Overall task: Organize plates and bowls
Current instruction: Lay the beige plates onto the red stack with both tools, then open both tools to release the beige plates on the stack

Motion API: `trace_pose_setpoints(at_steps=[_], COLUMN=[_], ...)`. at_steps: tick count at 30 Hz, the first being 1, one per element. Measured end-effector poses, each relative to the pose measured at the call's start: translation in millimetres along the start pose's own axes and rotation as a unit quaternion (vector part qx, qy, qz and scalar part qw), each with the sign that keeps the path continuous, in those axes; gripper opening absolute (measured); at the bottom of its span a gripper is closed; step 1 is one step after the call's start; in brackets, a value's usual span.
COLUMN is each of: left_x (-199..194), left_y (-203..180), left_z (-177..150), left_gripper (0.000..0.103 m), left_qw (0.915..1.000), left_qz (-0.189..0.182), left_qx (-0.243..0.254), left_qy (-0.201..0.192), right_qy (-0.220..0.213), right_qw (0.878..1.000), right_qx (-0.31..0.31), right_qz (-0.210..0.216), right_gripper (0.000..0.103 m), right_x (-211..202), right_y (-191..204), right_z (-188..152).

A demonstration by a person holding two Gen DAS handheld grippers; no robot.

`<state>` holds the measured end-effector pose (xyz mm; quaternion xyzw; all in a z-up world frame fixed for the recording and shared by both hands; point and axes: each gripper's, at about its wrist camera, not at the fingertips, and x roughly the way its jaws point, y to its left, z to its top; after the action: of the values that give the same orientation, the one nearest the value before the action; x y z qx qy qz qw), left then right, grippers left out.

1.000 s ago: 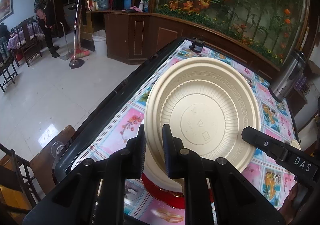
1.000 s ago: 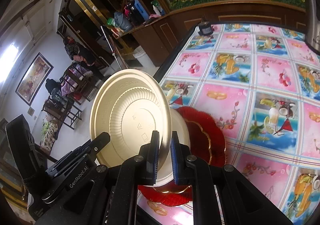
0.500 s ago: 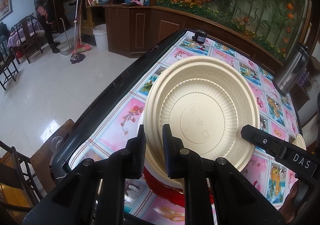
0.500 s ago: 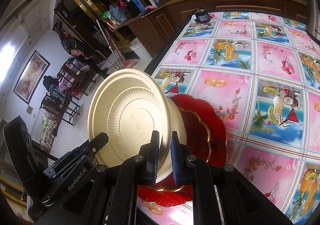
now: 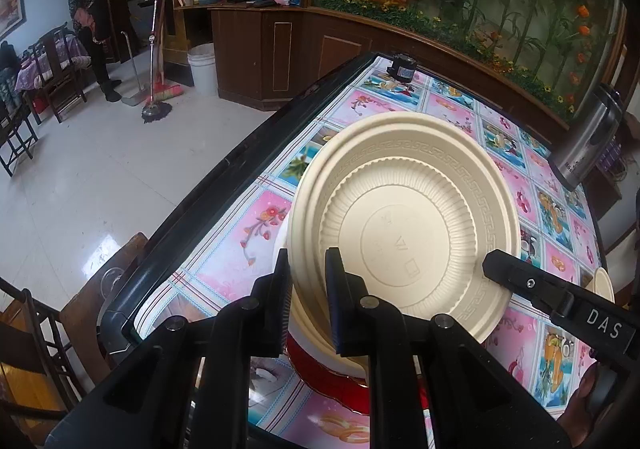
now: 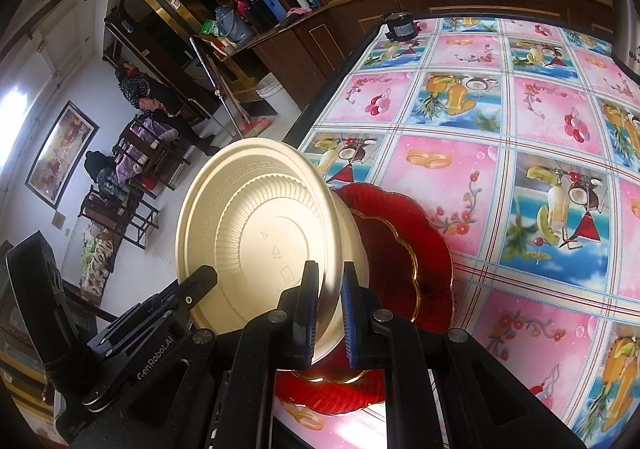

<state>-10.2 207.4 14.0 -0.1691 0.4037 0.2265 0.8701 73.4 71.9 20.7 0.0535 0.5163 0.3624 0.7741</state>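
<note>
Held tilted on edge above the near corner of the table, a cream, ribbed disposable plastic plate (image 5: 404, 241) with a key-pattern band round its rim, underside turned toward both cameras. Left gripper (image 5: 307, 305) clamped on the rim at one side, right gripper (image 6: 330, 313) clamped on the rim at the other — both sets of jaws nearly shut, with only the thin rim between the pads. Directly beneath, a second cream dish (image 6: 354, 245), partly hidden, nested on a scalloped red glass plate with a gold edge (image 6: 420, 249), itself flat on the pink-and-blue fruit-print tablecloth (image 6: 460, 169). Probably very light and somewhat flexible, this cream plate: thin moulded plastic, apt to bow or twist if the two grips pull against each other, and smooth enough to slip out of a shallow pinch. Best taken by the flat patterned rim, as now, at opposite sides and with modest pressure — not by the ribbed wall, which would likely buckle. No breakage risk in the plastic itself; the red glass beneath looks heavier and fragile, so a gentle, level lowering onto the stack seems wise.
</note>
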Motion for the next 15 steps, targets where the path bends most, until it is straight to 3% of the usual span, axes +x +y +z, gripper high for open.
trace_pose_setpoints(at_steps=[11, 15], left_x=[2.6, 3.7], left_y=[-0.7, -1.4], left_z=[-1.4, -1.2], left_gripper=[0.014, 0.018], left_qw=[1.0, 0.9999], left_qz=[0.0, -0.006], left_qx=[-0.002, -0.004], left_qy=[0.005, 0.011], right_qy=[0.004, 0.005], right_qw=[1.0, 1.0], right_qx=[0.002, 0.009], right_qz=[0.001, 0.002], right_gripper=[0.011, 0.016], right_x=[2.7, 4.1], right_y=[-0.9, -2.8], right_z=[-0.7, -0.6])
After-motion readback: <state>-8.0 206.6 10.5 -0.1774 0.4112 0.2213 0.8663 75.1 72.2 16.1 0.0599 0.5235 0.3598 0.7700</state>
